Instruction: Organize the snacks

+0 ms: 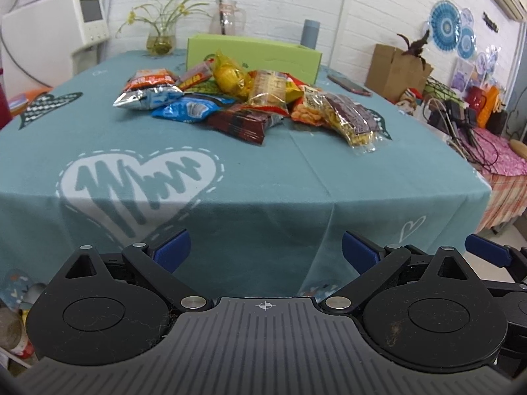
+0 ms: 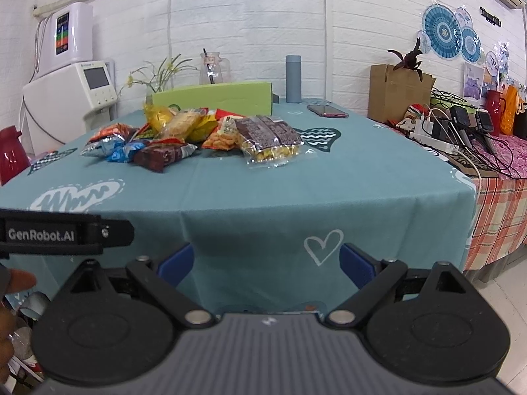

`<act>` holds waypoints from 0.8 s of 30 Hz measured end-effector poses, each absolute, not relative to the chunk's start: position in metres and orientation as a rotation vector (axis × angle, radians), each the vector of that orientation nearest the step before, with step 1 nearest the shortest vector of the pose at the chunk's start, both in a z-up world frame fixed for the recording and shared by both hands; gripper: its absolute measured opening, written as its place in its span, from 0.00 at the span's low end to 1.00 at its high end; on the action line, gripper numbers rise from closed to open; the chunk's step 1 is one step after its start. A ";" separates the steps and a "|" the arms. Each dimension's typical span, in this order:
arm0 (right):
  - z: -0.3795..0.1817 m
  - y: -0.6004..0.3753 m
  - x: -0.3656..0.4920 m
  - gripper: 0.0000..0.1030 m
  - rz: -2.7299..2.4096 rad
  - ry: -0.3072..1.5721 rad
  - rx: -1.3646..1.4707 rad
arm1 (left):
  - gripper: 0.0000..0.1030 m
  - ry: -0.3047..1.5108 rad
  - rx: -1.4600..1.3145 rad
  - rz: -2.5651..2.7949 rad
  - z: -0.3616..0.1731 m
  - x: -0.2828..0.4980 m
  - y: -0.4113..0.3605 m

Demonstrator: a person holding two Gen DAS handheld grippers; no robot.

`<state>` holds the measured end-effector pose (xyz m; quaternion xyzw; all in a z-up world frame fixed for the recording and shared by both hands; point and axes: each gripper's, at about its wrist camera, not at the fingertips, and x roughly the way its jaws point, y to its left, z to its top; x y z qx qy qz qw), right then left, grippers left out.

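- Left wrist view: left gripper (image 1: 266, 250) hangs off the near edge of the table, its blue fingers (image 1: 173, 249) spread wide with nothing but draped teal tablecloth (image 1: 263, 171) between them
- Snack packets (image 1: 243, 102) lie heaped on the far half of the cloth, well apart from the gripper, just in front of a green box (image 1: 253, 54); a clear bag of yellow snacks (image 1: 352, 121) sits at the heap's right end
- A phone (image 1: 349, 85) lies right of the box
- Right wrist view: right gripper (image 2: 266, 261) is likewise released, jaws wide and empty, before the table's edge
- The heap (image 2: 197, 135) sits up the cloth to the left of centre, the green box (image 2: 214, 98) behind it, a grey bottle (image 2: 293, 79) standing beside the box
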<state>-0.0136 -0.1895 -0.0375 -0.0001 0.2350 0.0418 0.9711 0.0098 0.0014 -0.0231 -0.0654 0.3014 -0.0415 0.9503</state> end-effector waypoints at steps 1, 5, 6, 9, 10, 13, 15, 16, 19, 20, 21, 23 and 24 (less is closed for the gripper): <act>-0.038 -0.190 -0.014 0.91 0.084 0.475 0.000 | 0.86 0.611 -0.130 -0.084 -0.023 0.010 0.001; -0.038 -0.190 -0.013 0.91 0.084 0.476 0.000 | 0.87 0.615 -0.132 -0.084 -0.023 0.012 0.002; -0.038 -0.190 -0.013 0.91 0.086 0.477 0.002 | 0.87 0.614 -0.132 -0.080 -0.023 0.012 0.002; -0.040 -0.190 -0.011 0.91 0.088 0.483 0.001 | 0.87 0.613 -0.131 -0.069 -0.023 0.013 0.003; -0.039 -0.190 -0.012 0.91 0.086 0.482 -0.002 | 0.87 0.613 -0.135 -0.069 -0.022 0.014 0.004; -0.037 -0.191 -0.014 0.91 0.076 0.468 -0.017 | 0.89 0.608 -0.148 -0.064 -0.019 0.019 0.008; -0.034 -0.193 -0.016 0.91 0.058 0.459 -0.032 | 0.89 0.602 -0.157 -0.054 -0.015 0.029 0.010; -0.032 -0.195 -0.017 0.91 0.049 0.451 -0.040 | 0.89 0.608 -0.163 -0.042 -0.013 0.037 0.011; -0.030 -0.200 -0.020 0.91 0.037 0.408 -0.068 | 0.90 0.632 -0.181 -0.010 -0.012 0.062 0.013; -0.032 -0.203 -0.020 0.91 0.046 0.398 -0.068 | 0.90 0.643 -0.179 -0.008 -0.013 0.069 0.013; -0.034 -0.207 -0.017 0.91 0.057 0.395 -0.049 | 0.90 0.653 -0.175 -0.007 -0.015 0.074 0.013; -0.037 -0.219 -0.006 0.91 0.087 0.411 0.041 | 0.90 0.654 -0.147 -0.002 -0.020 0.079 0.014; -0.037 -0.223 0.005 0.91 0.115 0.432 0.086 | 0.89 0.652 -0.126 0.007 -0.021 0.080 0.014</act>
